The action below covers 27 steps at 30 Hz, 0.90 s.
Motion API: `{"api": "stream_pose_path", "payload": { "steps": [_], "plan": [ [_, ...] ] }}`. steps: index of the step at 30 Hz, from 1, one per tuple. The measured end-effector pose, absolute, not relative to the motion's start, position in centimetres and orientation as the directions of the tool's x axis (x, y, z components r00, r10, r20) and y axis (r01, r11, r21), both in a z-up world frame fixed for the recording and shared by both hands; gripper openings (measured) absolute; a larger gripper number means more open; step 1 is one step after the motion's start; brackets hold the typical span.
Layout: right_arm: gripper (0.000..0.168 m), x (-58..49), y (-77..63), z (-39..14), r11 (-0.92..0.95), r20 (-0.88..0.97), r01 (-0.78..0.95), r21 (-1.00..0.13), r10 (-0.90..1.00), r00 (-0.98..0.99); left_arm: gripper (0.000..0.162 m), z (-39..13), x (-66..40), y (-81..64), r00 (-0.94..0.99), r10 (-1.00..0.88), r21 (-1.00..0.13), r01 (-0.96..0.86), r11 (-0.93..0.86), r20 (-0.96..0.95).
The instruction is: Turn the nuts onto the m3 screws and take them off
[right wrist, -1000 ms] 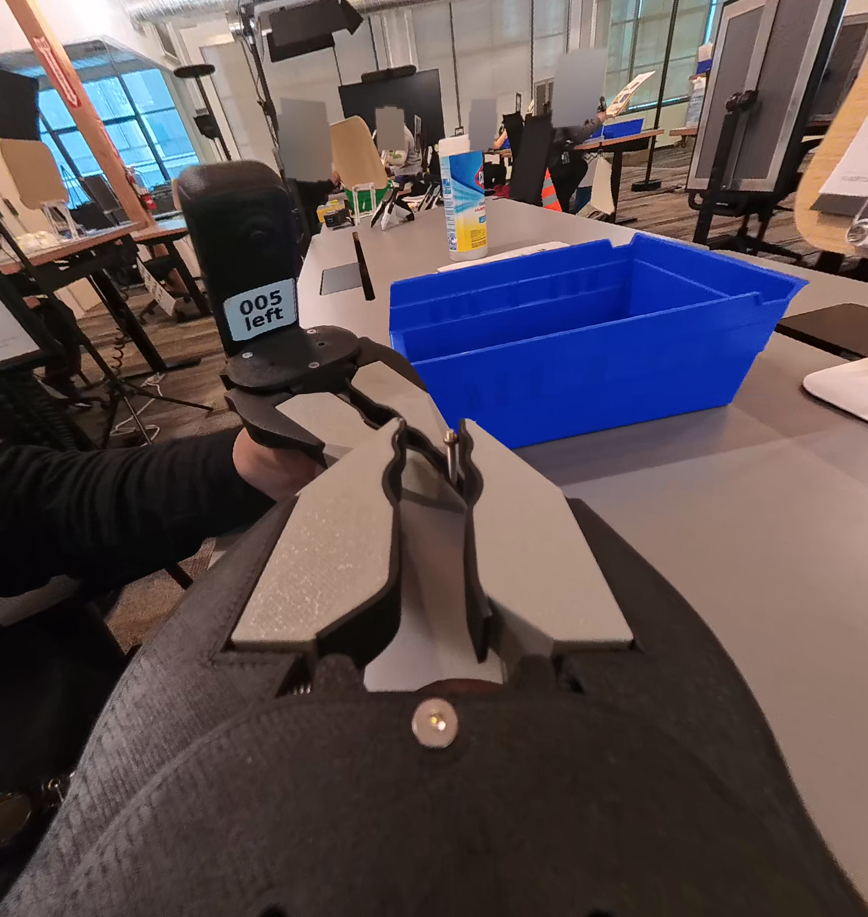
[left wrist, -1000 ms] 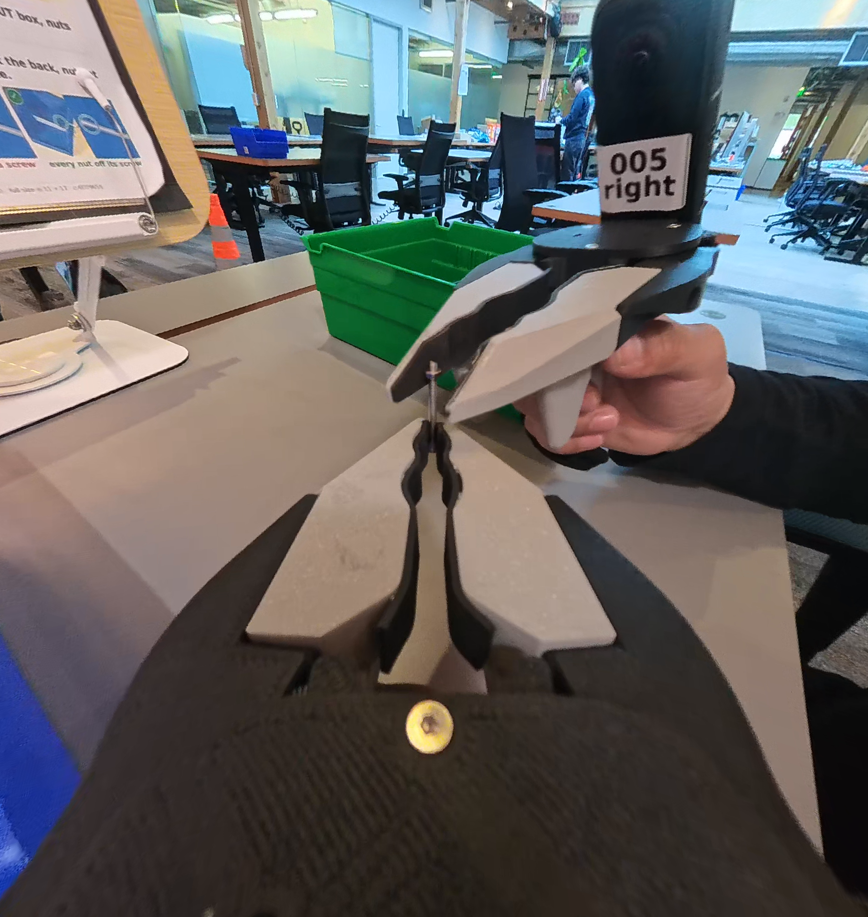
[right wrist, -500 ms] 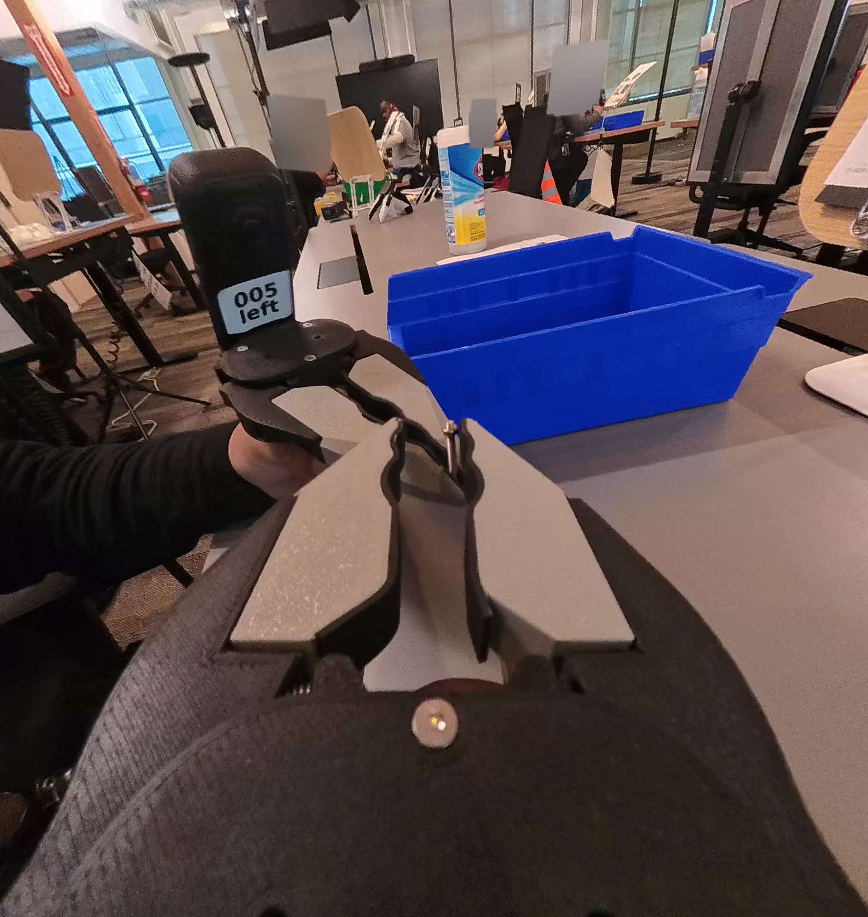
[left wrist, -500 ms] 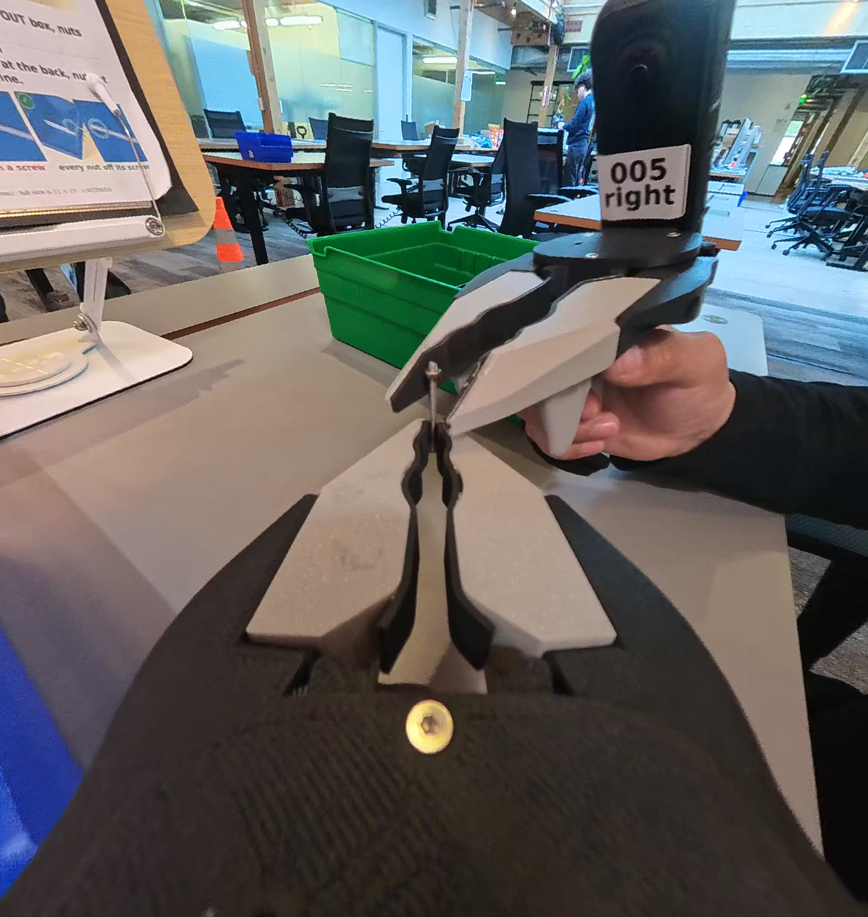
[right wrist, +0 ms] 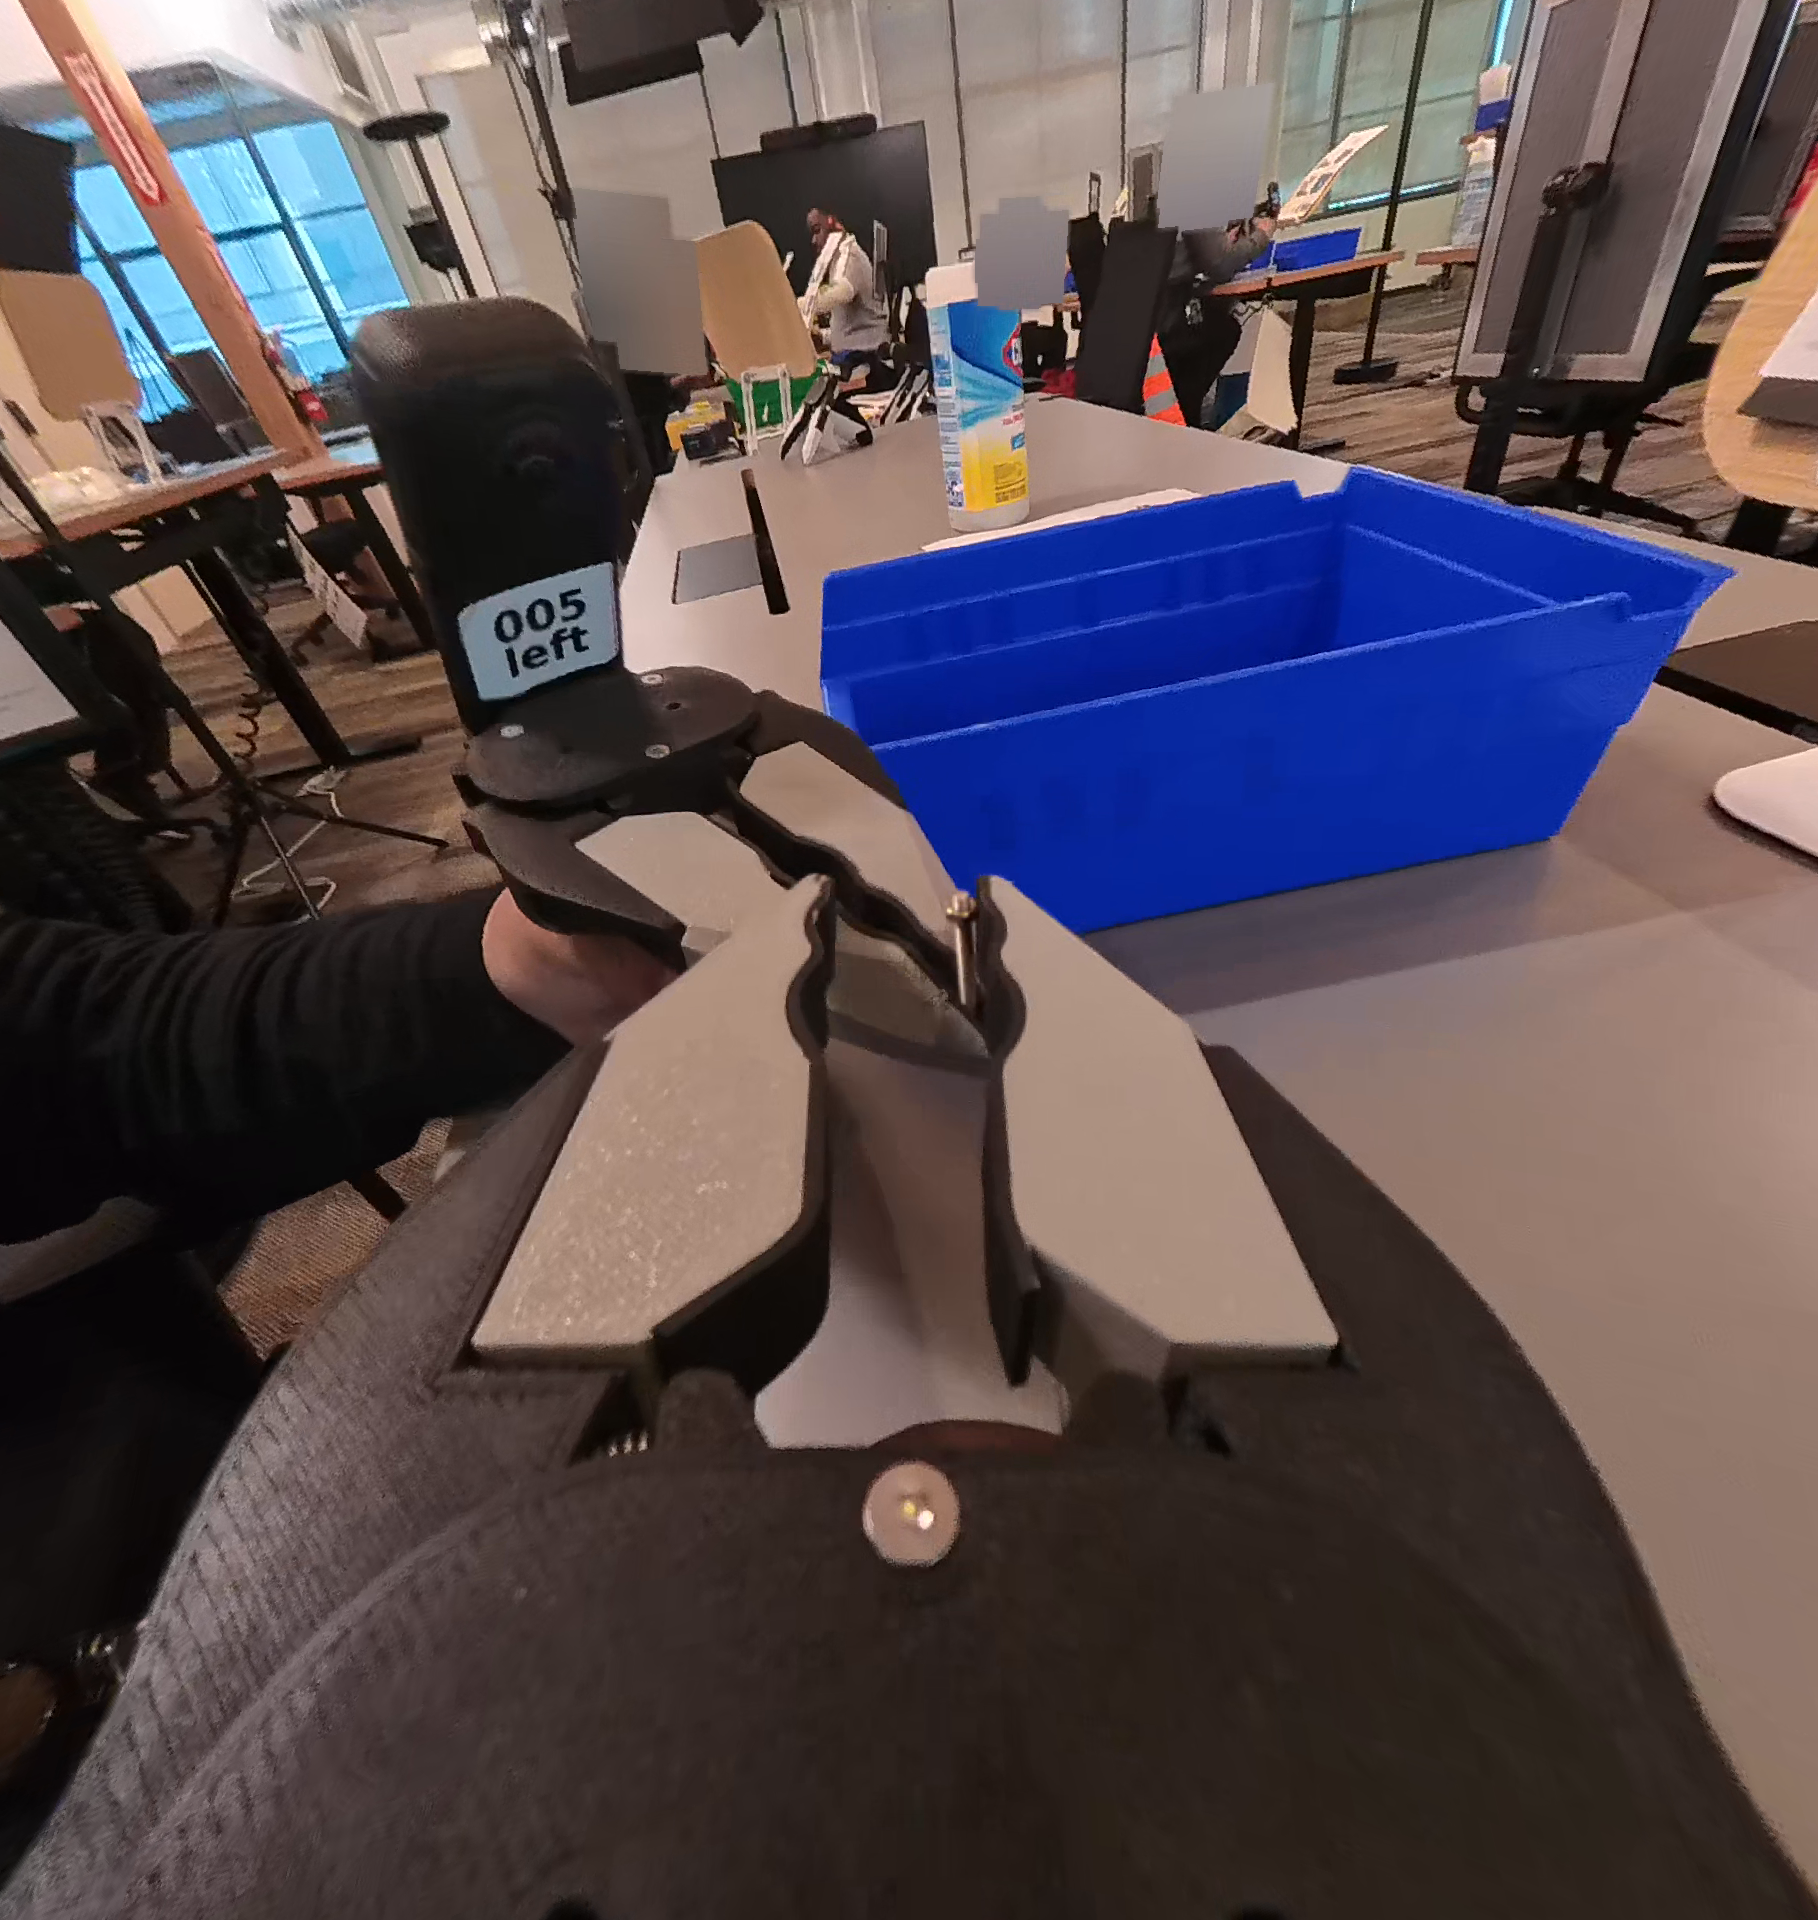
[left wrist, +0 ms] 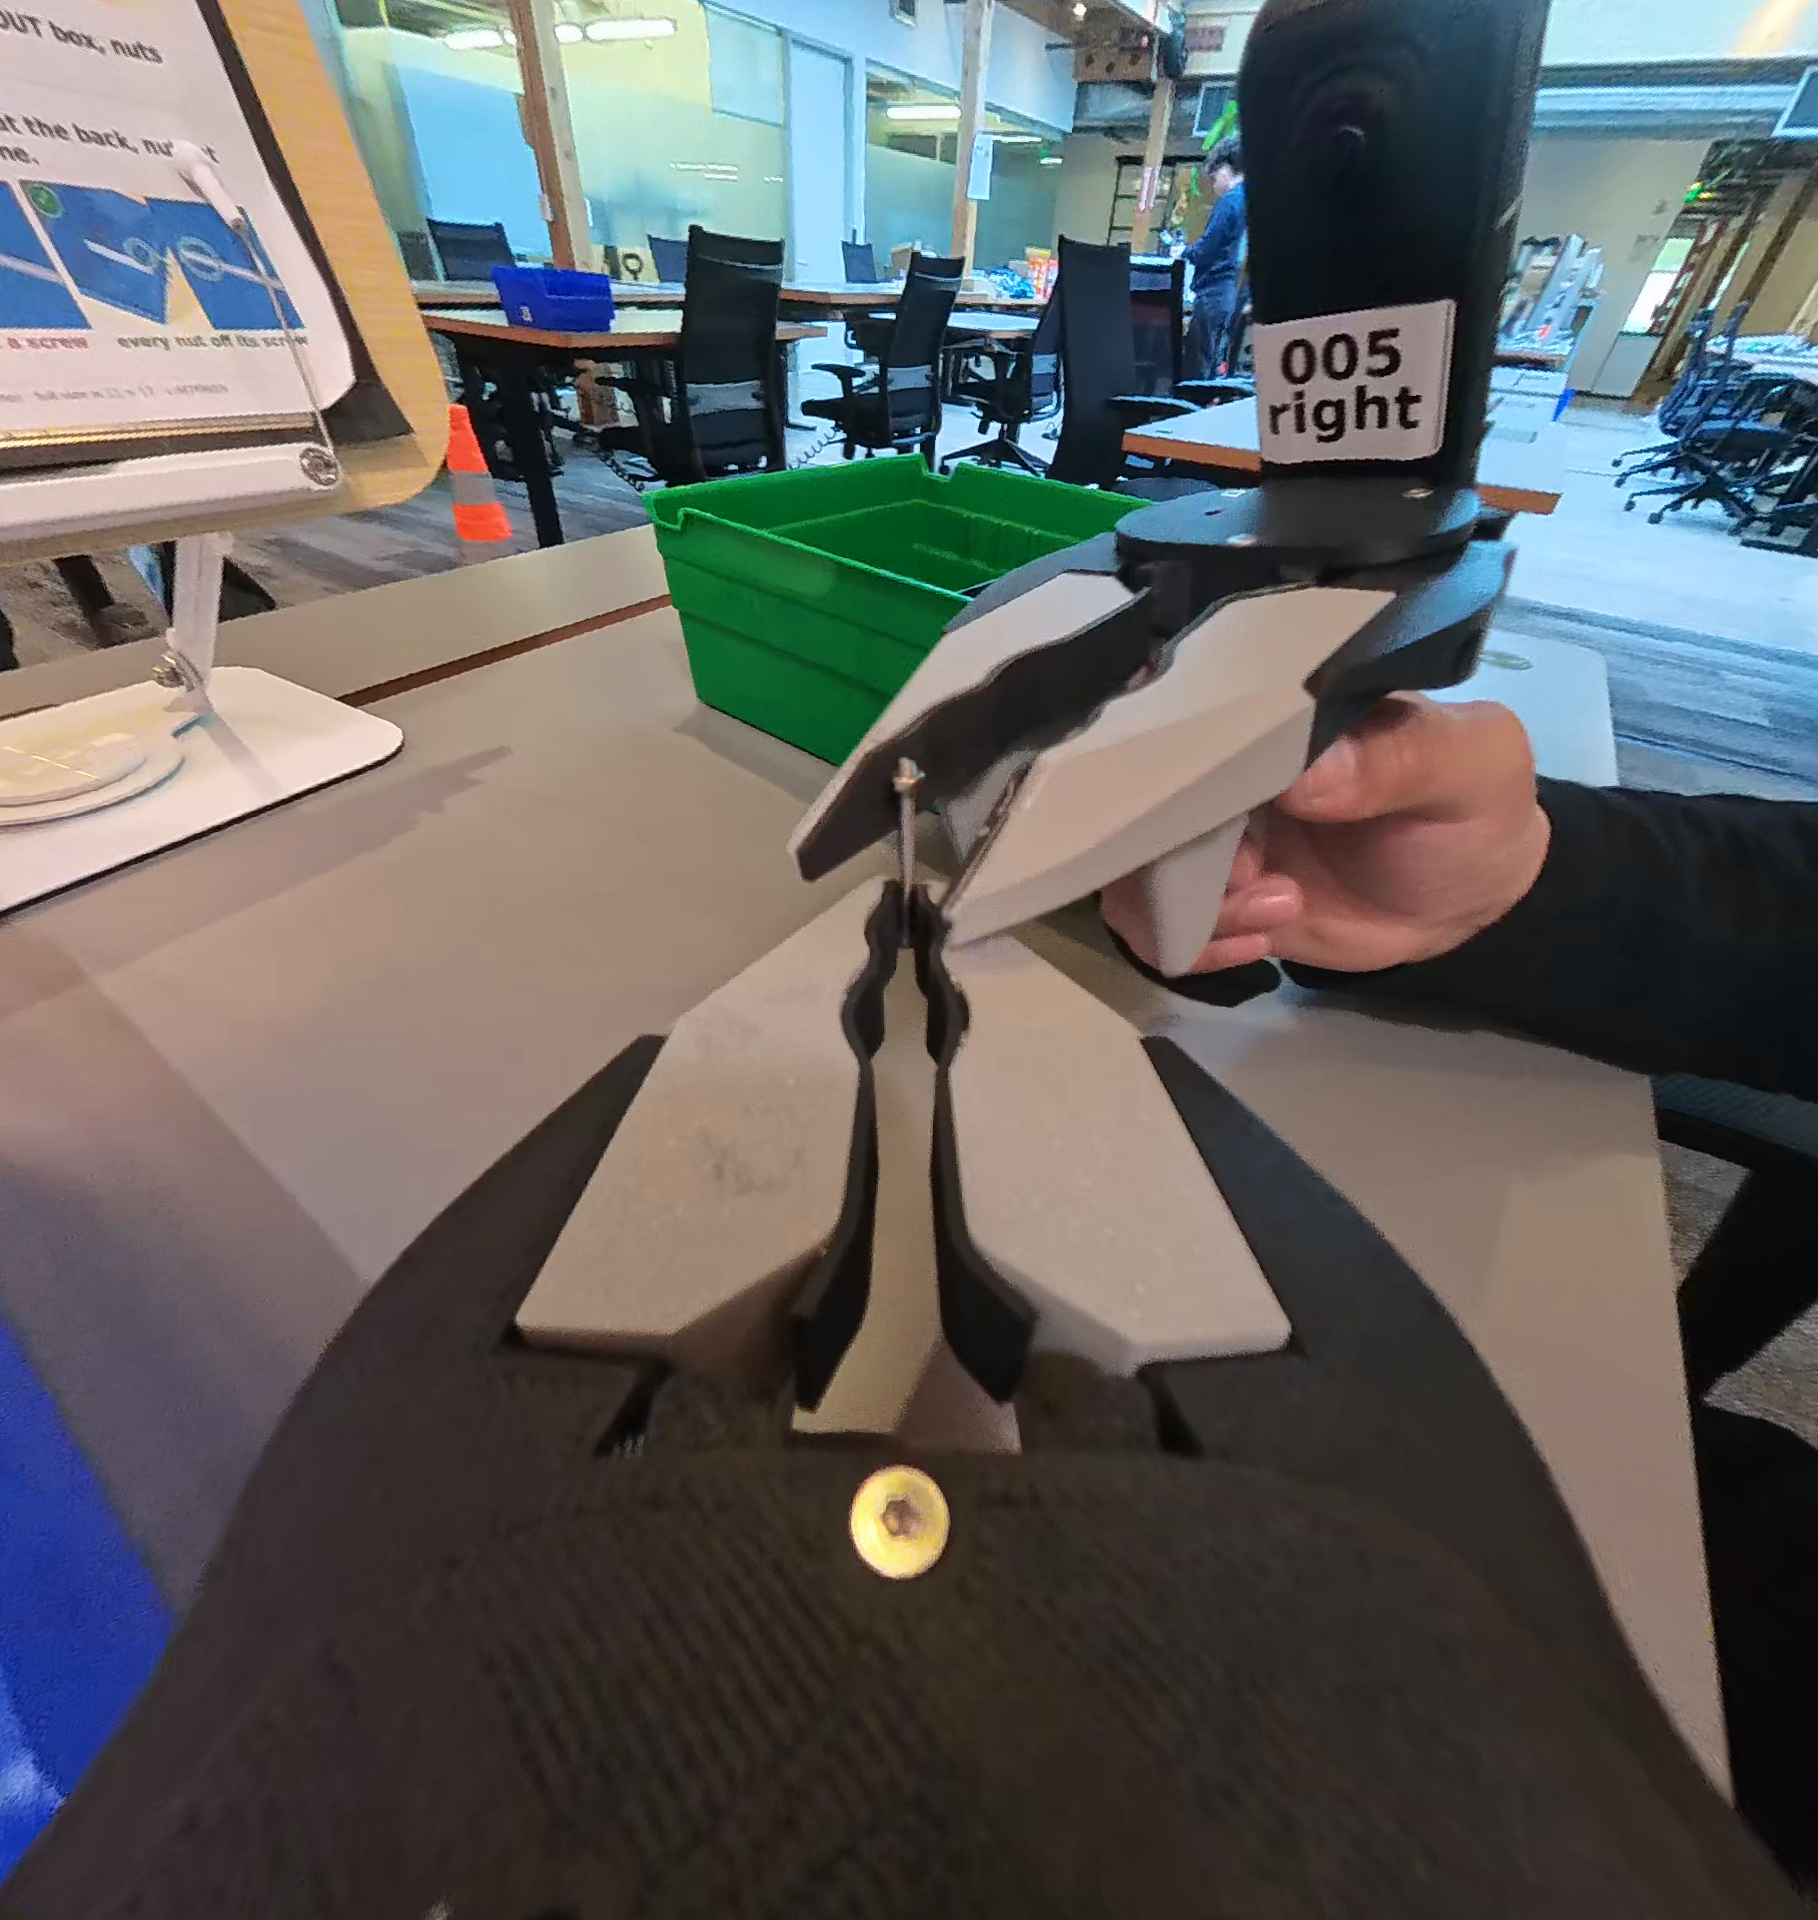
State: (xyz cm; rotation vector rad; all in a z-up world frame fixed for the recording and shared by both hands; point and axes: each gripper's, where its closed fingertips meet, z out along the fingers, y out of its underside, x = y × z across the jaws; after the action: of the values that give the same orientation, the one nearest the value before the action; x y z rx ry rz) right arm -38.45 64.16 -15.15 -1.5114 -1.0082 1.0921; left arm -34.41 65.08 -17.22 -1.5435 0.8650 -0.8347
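My left gripper (left wrist: pixel 907 920) is shut on the lower end of a thin metal screw (left wrist: pixel 907 831), which stands upright out of its tips. A small head or nut sits at the screw's top; I cannot tell which. My right gripper (right wrist: pixel 905 904) is open, and its fingers straddle the top of the screw (right wrist: pixel 962 956), which stands close to its right finger (right wrist: pixel 1071 1122). In the left wrist view the right gripper (left wrist: pixel 884 883) reaches in from the right, held by a hand. In the right wrist view the left gripper (right wrist: pixel 941 1023) comes in from the left, its tips between my fingers.
A green bin (left wrist: pixel 811 623) stands on the grey table (left wrist: pixel 469 935) behind the grippers. A blue bin (right wrist: pixel 1248 810) stands on the other side and also shows at the left edge of the left wrist view (left wrist: pixel 11 1558). An instruction sheet on a white stand (left wrist: pixel 157 727) is at the far left. A wipes canister (right wrist: pixel 978 416) stands farther back. Both grippers' tips are close together, under 4 cm apart.
Almost nothing. Both grippers stay together around the upright screw. The right gripper's jaws look slightly wider apart than a second ago.
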Motion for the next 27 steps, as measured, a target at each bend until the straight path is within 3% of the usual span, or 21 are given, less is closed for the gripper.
{"api": "stream_pose_path", "payload": {
  "steps": [8, 14, 23, 27],
  "plan": [
    [0.016, -37.0, 64.9, -14.3, -0.164, -0.146, 0.042, -0.985, 0.948, 0.283, 0.0, -16.7, -35.2, 65.6, 0.503, -0.861, -0.992, -0.046, -0.115, 0.077],
    [0.023, -38.4, 64.1, -14.9, -0.154, -0.13, 0.074, -0.985, 0.957, 0.259, 0.0, -17.1, -34.4, 65.0, 0.479, -0.876, -0.992, -0.082, -0.101, 0.05],
    [0.013, -36.9, 64.9, -13.9, -0.152, -0.136, 0.033, -0.988, 0.949, 0.285, 0.0, -16.8, -35.1, 65.5, 0.498, -0.864, -0.992, -0.049, -0.114, 0.075],
    [0.017, -38.0, 64.2, -14.5, -0.163, -0.144, 0.055, -0.985, 0.956, 0.257, 0.0, -16.9, -34.4, 64.9, 0.47, -0.881, -0.992, -0.065, -0.106, 0.063]
  ]
}}
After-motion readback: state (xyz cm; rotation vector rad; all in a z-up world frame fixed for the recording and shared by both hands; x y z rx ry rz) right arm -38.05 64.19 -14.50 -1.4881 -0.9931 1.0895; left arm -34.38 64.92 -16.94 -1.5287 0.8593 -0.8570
